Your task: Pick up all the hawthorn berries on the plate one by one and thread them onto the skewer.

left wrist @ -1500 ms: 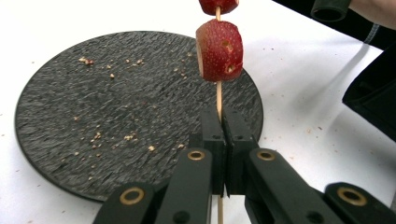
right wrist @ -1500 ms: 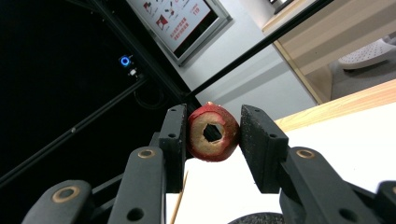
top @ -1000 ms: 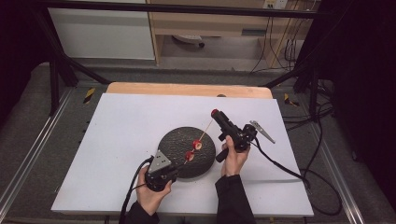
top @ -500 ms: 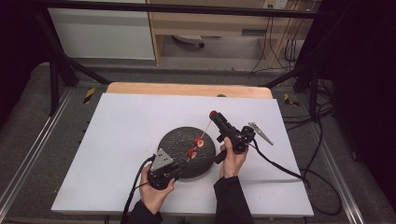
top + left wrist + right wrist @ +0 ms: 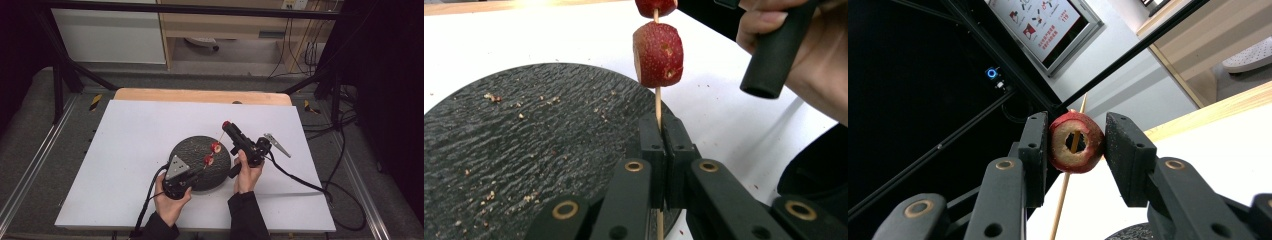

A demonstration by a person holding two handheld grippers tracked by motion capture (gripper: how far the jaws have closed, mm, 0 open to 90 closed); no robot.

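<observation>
A person stands at the near edge of a white table (image 5: 125, 150) with a gripper in each hand, working over a round black slate plate (image 5: 192, 150) that sits a little toward six o'clock from the table's middle. The left gripper (image 5: 192, 176) rests at about seven o'clock on the plate's rim, and in the left gripper view its jaws are pressed together on the lower end of a thin wooden skewer (image 5: 657, 105), pinching it so that it rises straight up out of them. From there the skewer slants away toward one o'clock across the plate. Two red fruit pieces are threaded on it: a lower piece (image 5: 658, 54) sits partway up the stick, clear of the left jaws, and an upper piece (image 5: 1075, 141) is farther along. In the high view both pieces show as red dots above the plate, the lower (image 5: 208, 160) and the upper (image 5: 216, 147) close together. The right gripper (image 5: 1075, 150), held at about three o'clock of the plate, has its jaws closed on the upper piece, one pad touching each side, with the skewer passing through the piece's hollowed core and its tip poking out beyond. Small crumbs are scattered over the plate's rough surface. A metal clip (image 5: 278, 144) lies on the table at about three o'clock, just beyond the right hand (image 5: 246, 172).
</observation>
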